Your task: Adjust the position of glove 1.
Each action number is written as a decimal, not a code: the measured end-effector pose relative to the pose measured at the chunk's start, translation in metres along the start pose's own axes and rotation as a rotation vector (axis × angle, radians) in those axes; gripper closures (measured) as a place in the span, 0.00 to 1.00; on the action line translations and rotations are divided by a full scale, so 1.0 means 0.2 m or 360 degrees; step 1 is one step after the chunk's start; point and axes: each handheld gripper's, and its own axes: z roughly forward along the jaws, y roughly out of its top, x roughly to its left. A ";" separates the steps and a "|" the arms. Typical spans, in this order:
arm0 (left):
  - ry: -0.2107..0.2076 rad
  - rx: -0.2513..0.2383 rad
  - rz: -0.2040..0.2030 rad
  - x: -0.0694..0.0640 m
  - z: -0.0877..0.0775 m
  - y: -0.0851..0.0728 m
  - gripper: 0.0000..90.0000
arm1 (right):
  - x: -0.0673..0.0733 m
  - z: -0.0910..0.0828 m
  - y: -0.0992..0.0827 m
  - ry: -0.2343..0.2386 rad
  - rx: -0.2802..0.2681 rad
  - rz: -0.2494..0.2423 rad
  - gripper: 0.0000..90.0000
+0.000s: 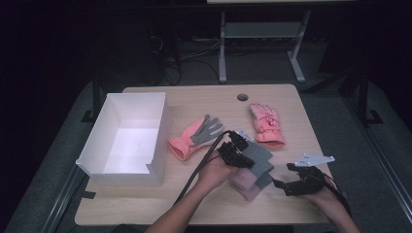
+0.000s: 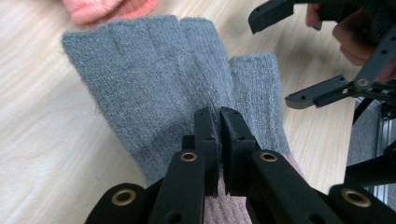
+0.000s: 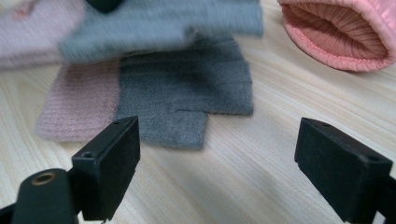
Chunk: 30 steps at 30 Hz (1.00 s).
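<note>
- At the table's point(image 1: 145, 204) left edge, the white box point(image 1: 127, 139) is standing open-topped; I am judging it as the likely drop point for the gloves.
- Near the table's centre, a pink-and-grey glove point(image 1: 195, 137) is lying flat, just right of the box.
- My left gripper point(image 1: 236, 151) is reaching in from the near edge, forearm angled right, jaws clenched on the grey knit glove point(image 2: 177, 88) at its palm.
- That glove is lying over a second grey-and-pink glove point(image 3: 154, 100) toward the near-right part of the table.
- I am reading the current step as lifting the top glove off the lower one; the next move calls for a clean rise without dragging the lower glove.
- My right gripper point(image 1: 296, 182) is waiting low by the near-right corner, jaws released and holding nothing.
- A pink padded glove point(image 1: 266, 124) is lying toward the far-right edge.
</note>
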 end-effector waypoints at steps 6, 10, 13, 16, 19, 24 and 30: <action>-0.0004 0.0039 0.0020 -0.02 0.06 0.00 0.96 | 0.00 0.00 0.00 0.0002 0.0005 -0.0002 0.15; 0.0009 0.0078 0.0025 -0.03 0.09 -0.01 0.96 | 0.00 0.00 0.00 0.0000 -0.0001 -0.0007 0.15; 0.0007 0.0107 0.0030 -0.03 0.13 -0.03 0.96 | 0.00 0.00 0.00 0.0003 -0.0002 -0.0005 0.15; 0.0017 0.0120 0.0039 -0.03 0.16 -0.04 0.95 | 0.00 0.00 0.00 0.0008 -0.0005 -0.0004 0.15; 0.0024 0.0114 0.0074 -0.03 0.17 -0.04 0.92 | 0.00 0.00 0.00 0.0008 -0.0004 0.0000 0.15; 0.0007 0.0021 0.0075 -0.05 0.09 -0.04 0.82 | 0.00 0.00 0.00 0.0008 -0.0011 0.0004 0.15; -0.0127 0.0028 0.0072 -0.14 0.08 -0.10 1.00 | 0.00 -0.01 0.00 0.0001 -0.0017 0.0009 0.15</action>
